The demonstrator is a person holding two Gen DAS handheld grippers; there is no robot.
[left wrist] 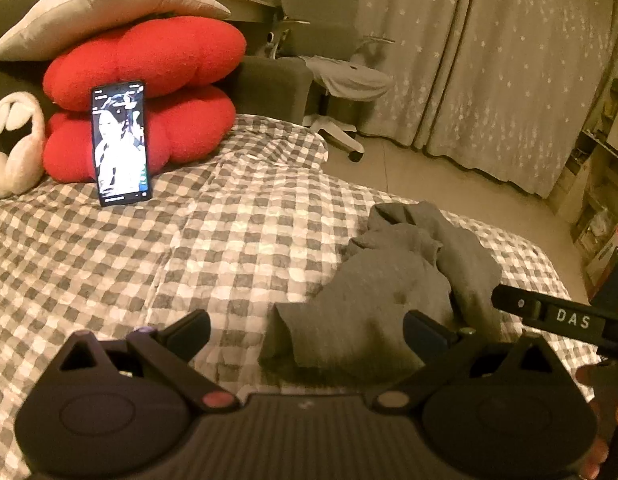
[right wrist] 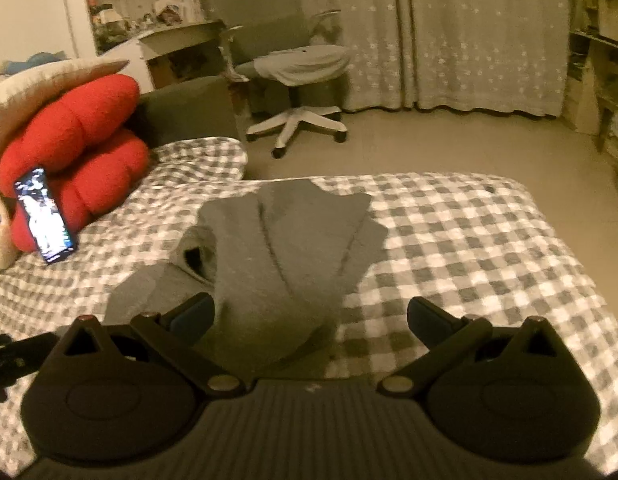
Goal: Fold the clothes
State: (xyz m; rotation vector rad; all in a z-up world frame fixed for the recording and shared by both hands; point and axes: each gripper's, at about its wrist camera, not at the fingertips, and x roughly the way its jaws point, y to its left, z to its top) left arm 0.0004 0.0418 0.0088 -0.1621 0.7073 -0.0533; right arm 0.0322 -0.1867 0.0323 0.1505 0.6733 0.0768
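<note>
While it lies crumpled on the checked bedspread (right wrist: 469, 240), the grey garment (right wrist: 285, 248) fills the middle of the right wrist view, one rumpled end reaching down between the fingers of the right gripper (right wrist: 309, 316). Those jaws are spread wide and grip nothing. In the left wrist view the same garment (left wrist: 389, 288) sits at lower right, its near edge between the equally released, empty fingers of the left gripper (left wrist: 307, 332). The bedspread is bare to the left of the cloth there, and to its right in the right wrist view. The bed's far edge runs just behind the garment, with floor (right wrist: 429, 144) beyond. At upper left, red cushions (left wrist: 149, 92) prop a lit phone (left wrist: 119, 144), well apart from the cloth. An office chair (right wrist: 297, 80) stands on the floor before the curtains (right wrist: 469, 40).
</note>
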